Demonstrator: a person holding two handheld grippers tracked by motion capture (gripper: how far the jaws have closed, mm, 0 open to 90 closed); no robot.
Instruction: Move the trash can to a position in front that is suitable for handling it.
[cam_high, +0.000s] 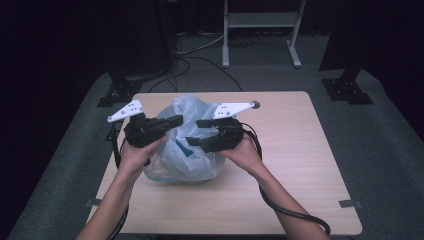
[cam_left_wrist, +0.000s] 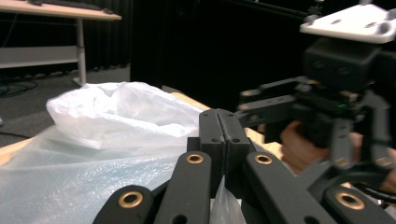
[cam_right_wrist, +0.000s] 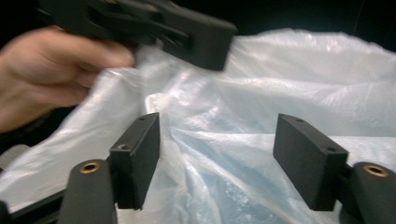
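A clear plastic bag (cam_high: 187, 145) sits bunched up on the left half of the pale wooden worktop (cam_high: 295, 165), toward the far edge, with something light blue showing through its lower part. Its top is crumpled and stands up in loose folds between the two grippers.

The left gripper (cam_high: 172, 121) is held at the bag's left side, just above its top, pointing toward the middle. In the left gripper view its jaws are pressed flat together, and a thin fold of the bag's film (cam_left_wrist: 224, 205) comes up to them from below; whether the film is actually caught between them I cannot tell.

The right gripper (cam_high: 197, 132) faces it from the bag's right side, near the top folds. In the right gripper view its jaws stand spread wide, one on each side of the film, with the bag (cam_right_wrist: 261, 121) behind and below them and nothing pressed between the pads.

The person's left hand (cam_high: 137, 152) and right hand (cam_high: 245, 152) grip the gripper bodies from below, forearms coming in from the near edge. A black cable (cam_high: 280, 207) trails from the right gripper across the worktop to the near edge.

Beyond the worktop, a grey carpeted floor (cam_high: 300, 80) carries loose cables and the legs of a white frame (cam_high: 260, 30).
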